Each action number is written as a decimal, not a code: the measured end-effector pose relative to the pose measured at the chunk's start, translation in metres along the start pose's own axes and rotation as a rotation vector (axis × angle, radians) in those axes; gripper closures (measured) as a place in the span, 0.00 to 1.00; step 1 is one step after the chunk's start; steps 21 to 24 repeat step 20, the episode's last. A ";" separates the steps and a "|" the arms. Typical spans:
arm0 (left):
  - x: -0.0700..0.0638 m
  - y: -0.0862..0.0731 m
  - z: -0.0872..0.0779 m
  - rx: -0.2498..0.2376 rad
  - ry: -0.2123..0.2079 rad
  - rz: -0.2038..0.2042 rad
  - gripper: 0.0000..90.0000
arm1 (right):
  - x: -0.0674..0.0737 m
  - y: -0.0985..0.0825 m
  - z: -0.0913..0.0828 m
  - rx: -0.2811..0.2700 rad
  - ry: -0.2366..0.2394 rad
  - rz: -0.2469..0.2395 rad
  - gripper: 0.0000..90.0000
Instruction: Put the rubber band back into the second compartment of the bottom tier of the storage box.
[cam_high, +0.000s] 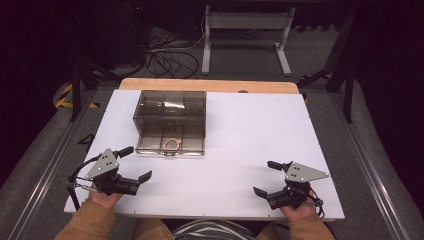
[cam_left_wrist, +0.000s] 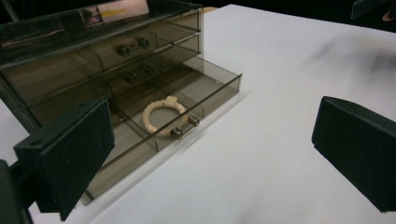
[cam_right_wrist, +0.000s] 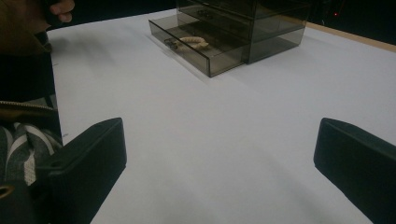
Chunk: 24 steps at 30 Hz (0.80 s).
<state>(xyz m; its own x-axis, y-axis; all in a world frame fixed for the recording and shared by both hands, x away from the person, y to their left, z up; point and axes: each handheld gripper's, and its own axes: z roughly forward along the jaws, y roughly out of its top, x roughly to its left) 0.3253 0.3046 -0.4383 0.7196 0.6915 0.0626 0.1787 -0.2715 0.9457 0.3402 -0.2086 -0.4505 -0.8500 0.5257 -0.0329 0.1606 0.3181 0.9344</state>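
The beaded bracelet (cam_left_wrist: 164, 116) sits in the pulled-out bottom drawer (cam_left_wrist: 205, 93) of the smoky plastic drawer box (cam_high: 170, 120), just ahead of the left tongs (cam_high: 133, 164). Right tongs (cam_high: 264, 177) are well off to the side. Both are wide open, holding nothing, low over the white table (cam_high: 250, 135).
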 end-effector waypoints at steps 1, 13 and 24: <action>0.000 -0.002 0.000 0.004 -0.002 -0.001 0.00 | 0.000 0.000 0.000 0.001 0.000 0.001 0.04; 0.000 -0.019 0.000 0.046 0.007 -0.004 0.00 | 0.000 0.000 0.001 0.005 -0.002 -0.002 0.04; 0.000 -0.017 -0.001 0.035 0.000 -0.047 0.00 | -0.001 0.000 0.004 0.008 0.004 -0.003 0.04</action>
